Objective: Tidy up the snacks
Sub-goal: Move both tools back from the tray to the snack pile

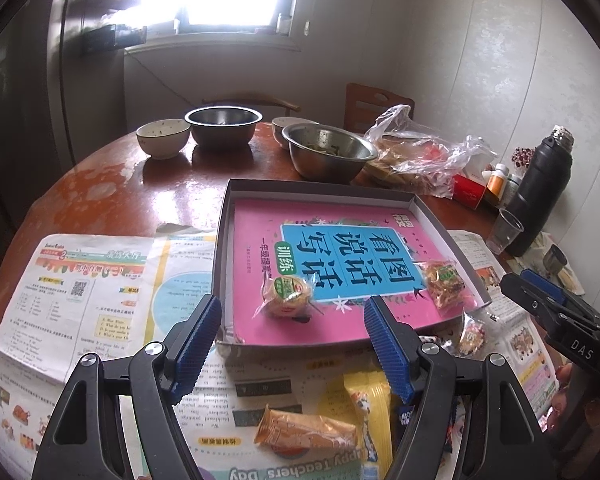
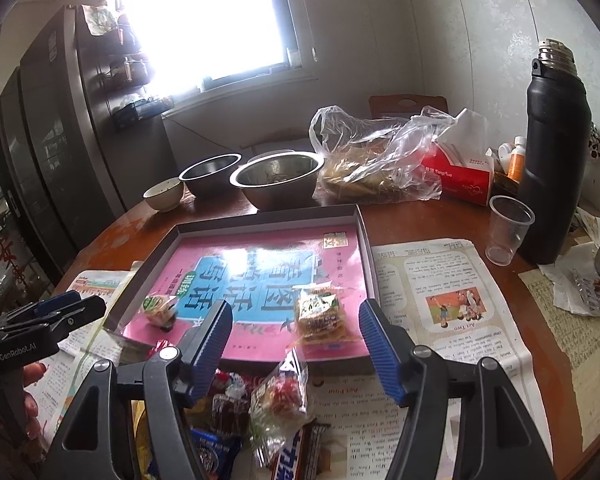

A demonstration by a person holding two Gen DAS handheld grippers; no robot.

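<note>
Here, two snacks [image 1: 288, 294] in tray [image 1: 440, 216]

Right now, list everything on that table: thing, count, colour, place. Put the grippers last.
box tray: one, grey, table centre, pink book inside
wrapped snacks in tray: two, round one near left, flat one near right
loose snacks: several, mixed colours, on newspaper in front of tray
metal bowls: two, steel, behind tray
ceramic bowl: white, far left; a second shows in the left view
plastic bag: one, clear, far right
tissue box: one, red
flask: one, black
plastic cup: one, clear
left gripper: open, empty
right gripper: open, empty
</note>
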